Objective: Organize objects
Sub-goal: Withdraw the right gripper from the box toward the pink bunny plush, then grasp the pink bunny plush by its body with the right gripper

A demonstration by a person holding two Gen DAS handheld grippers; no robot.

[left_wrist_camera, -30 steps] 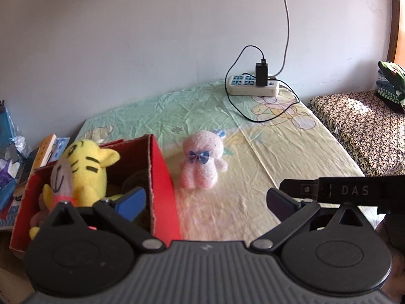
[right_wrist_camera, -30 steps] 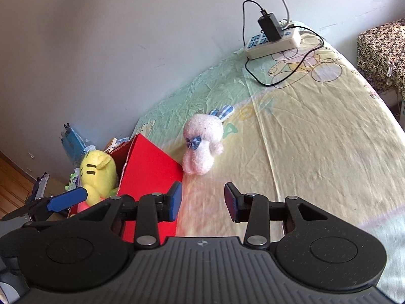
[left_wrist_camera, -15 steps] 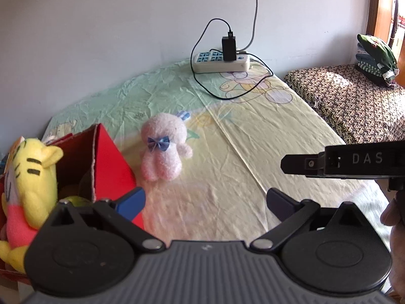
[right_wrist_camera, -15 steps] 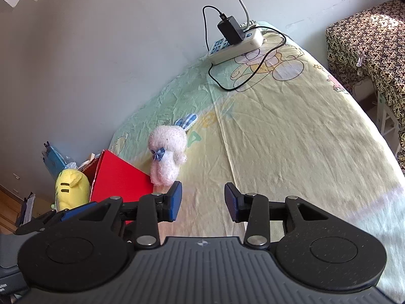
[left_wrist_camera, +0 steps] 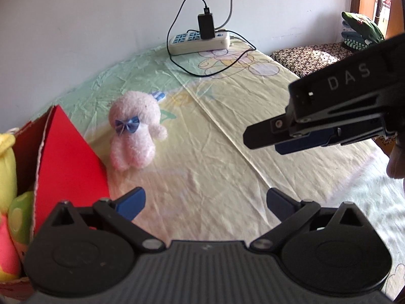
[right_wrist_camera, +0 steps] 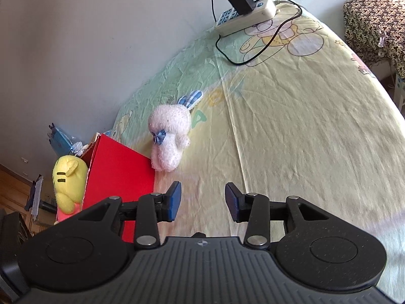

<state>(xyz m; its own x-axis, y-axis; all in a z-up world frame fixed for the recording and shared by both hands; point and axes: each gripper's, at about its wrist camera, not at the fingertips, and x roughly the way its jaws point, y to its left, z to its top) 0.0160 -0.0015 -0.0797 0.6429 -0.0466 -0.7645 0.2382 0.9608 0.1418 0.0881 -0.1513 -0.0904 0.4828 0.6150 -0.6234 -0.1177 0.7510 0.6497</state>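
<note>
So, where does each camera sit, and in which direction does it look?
Left wrist: on the left gripper, looking down the bed at the pink toy; its open fingers, the right gripper and part of a hand show.
Right wrist: on the right gripper, looking down at the bed; only its open fingers show.
Both views share the pink toy, red box, yellow toy and power strip.

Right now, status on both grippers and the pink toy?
Left gripper open, empty. Right gripper open, empty. Pink plush bunny with blue bow on bedsheet beside red cardboard box. Path clear.
</note>
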